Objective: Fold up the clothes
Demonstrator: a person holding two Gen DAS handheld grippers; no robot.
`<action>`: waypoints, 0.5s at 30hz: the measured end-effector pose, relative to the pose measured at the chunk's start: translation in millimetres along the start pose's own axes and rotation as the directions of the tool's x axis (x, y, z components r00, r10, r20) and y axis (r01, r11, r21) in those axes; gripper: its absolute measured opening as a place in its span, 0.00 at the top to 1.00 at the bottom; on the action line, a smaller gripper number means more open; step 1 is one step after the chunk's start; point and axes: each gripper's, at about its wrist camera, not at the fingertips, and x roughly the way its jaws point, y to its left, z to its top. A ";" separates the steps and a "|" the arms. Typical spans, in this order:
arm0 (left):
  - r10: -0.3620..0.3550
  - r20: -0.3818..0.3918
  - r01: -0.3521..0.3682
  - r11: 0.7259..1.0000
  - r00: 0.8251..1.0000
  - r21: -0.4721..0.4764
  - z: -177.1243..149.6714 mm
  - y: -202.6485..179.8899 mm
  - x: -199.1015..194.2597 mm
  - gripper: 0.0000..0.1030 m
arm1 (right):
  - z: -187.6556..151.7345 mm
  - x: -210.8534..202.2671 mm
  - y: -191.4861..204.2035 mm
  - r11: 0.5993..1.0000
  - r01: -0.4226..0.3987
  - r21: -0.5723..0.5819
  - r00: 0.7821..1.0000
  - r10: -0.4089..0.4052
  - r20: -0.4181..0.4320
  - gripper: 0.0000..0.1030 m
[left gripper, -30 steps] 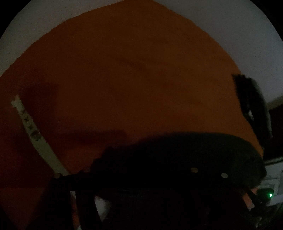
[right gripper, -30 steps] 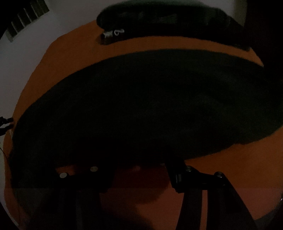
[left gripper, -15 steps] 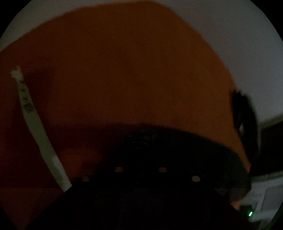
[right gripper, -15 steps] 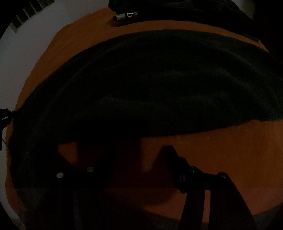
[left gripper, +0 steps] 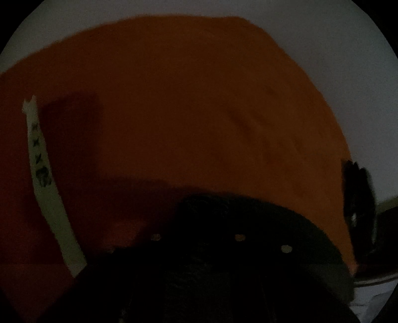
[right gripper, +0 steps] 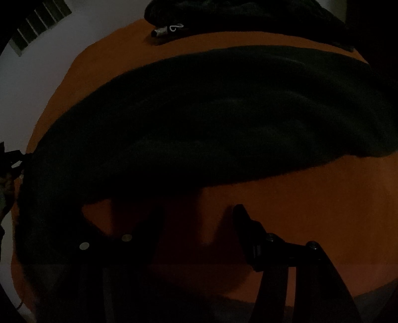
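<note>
Lying flat | dark garment (right gripper: 211,119) | long axis left-right | orange cloth (right gripper: 311,193)

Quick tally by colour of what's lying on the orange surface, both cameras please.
Dark garments: 2 (spread garment, bundle at the far edge)
White tape strip: 1
Small silver item: 1 beside the bundle; too dim to identify
Total: 4

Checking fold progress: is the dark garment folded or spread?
Spread: the dark garment lies as one wide flat band across the orange cloth.
</note>
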 end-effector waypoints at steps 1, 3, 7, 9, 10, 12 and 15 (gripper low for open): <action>-0.015 -0.013 0.015 1.000 1.000 -0.021 -0.7 0.5 -7.8 0.71 | -2.3 -5.6 -4.2 1.000 -0.008 0.005 1.000 0.008 0.004 0.45; -0.042 -0.014 0.042 0.999 0.999 -0.027 -4.0 -1.8 -33.4 0.71 | -8.0 -17.5 -13.4 1.000 -0.024 0.016 1.000 0.023 0.014 0.45; -0.073 0.001 0.073 0.991 0.997 0.108 -38.7 1.3 -94.7 0.51 | -41.4 -43.3 -37.9 0.993 -0.077 0.086 0.997 0.075 0.025 0.45; -0.073 -0.003 0.072 0.977 0.997 0.200 -74.7 12.2 -112.8 0.41 | -63.5 -50.4 -48.6 0.987 -0.092 0.129 0.996 0.089 0.023 0.44; -0.063 -0.009 0.063 0.970 0.998 0.236 -91.6 19.4 -117.0 0.40 | -80.5 -56.5 -54.4 0.985 -0.091 0.147 0.996 0.089 0.019 0.44; -0.029 -0.043 0.040 0.956 0.999 0.291 -122.2 36.7 -115.9 0.40 | -110.7 -66.7 -58.4 0.980 -0.086 0.178 0.996 0.086 0.006 0.44; -0.015 -0.098 0.041 0.964 0.995 0.262 -153.8 68.5 -106.3 0.40 | -135.7 -78.3 -63.4 0.975 -0.070 0.212 0.998 0.070 0.009 0.44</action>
